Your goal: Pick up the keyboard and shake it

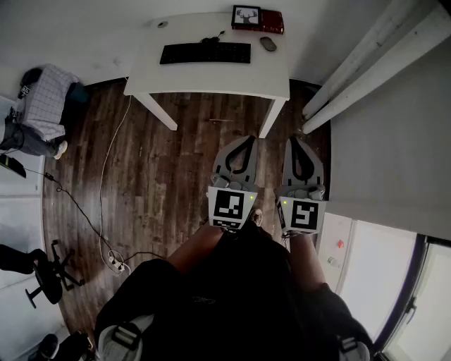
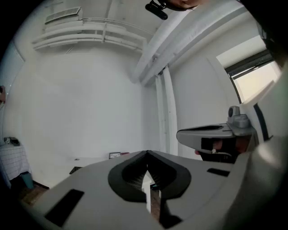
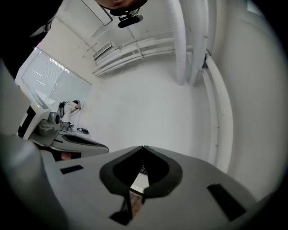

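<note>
A black keyboard [image 1: 205, 53] lies on a white table [image 1: 211, 79] at the top of the head view, far ahead of me. Both grippers hang side by side over the wooden floor, well short of the table. My left gripper [image 1: 249, 138] has its jaws shut with nothing between them. My right gripper [image 1: 292, 139] is shut and empty too. In the left gripper view the left gripper [image 2: 147, 152] points at the white wall, with the table's edge [image 2: 96, 160] low and small. The right gripper [image 3: 143, 147] also faces the wall.
A red box with a framed picture [image 1: 257, 18] and a mouse [image 1: 268, 44] sit on the table's right. Cables [image 1: 106, 211] run across the dark floor at left. A chair base [image 1: 46, 271], a bundle of clothes [image 1: 42, 99] and white pipes [image 1: 366, 63] stand around.
</note>
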